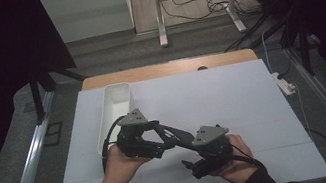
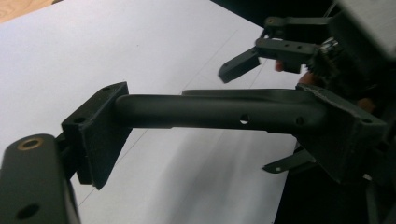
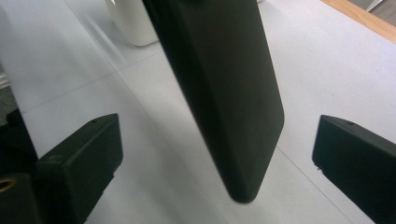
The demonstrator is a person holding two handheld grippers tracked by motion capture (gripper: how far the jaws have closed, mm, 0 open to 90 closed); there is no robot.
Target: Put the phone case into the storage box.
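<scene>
A long black flat part (image 1: 177,134) with a rounded end hangs above the white table sheet (image 1: 223,96), near the front. My left gripper (image 1: 163,136) is shut on it: in the left gripper view the part (image 2: 210,112) spans from one pad (image 2: 95,135) to the other. My right gripper (image 1: 194,161) is just right of it and open. In the right gripper view the part's rounded end (image 3: 224,84) sits between that gripper's (image 3: 219,154) two spread pads and touches neither. The right gripper (image 2: 261,56) also shows with its jaws apart at the upper right of the left gripper view.
A narrow white bin (image 1: 110,112) stands at the left of the sheet, behind the left hand, and its base (image 3: 130,23) shows in the right gripper view. The wooden table edge (image 1: 167,68) runs along the back. A power strip (image 1: 285,84) lies off the right side.
</scene>
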